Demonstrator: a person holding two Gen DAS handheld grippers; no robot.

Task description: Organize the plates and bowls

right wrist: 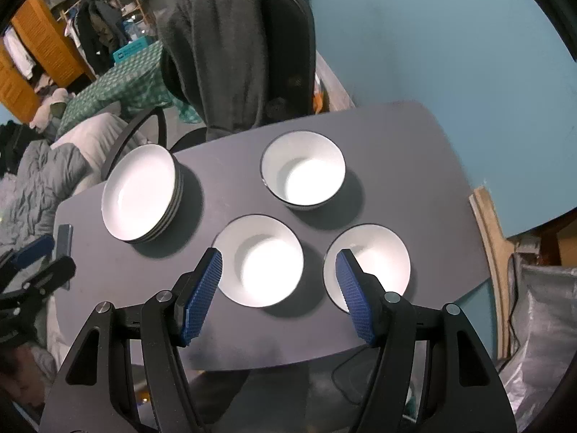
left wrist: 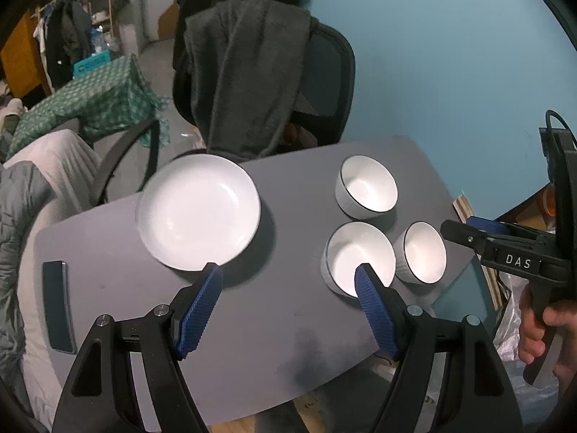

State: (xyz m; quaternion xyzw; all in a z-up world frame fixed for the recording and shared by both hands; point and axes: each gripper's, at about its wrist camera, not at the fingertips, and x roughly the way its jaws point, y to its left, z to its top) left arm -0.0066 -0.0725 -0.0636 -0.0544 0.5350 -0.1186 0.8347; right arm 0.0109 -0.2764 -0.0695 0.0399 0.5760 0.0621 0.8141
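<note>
Plates — stack count unclear

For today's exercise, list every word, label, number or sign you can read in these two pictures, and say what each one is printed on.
"DAS": white letters on a label on the black body of the right gripper, seen in the left wrist view; the label runs on out of sight behind a black part.
Blue crate in the background: it carries a white label, too small and blurred to read.
The plates, bowls and table show no writing.
</note>
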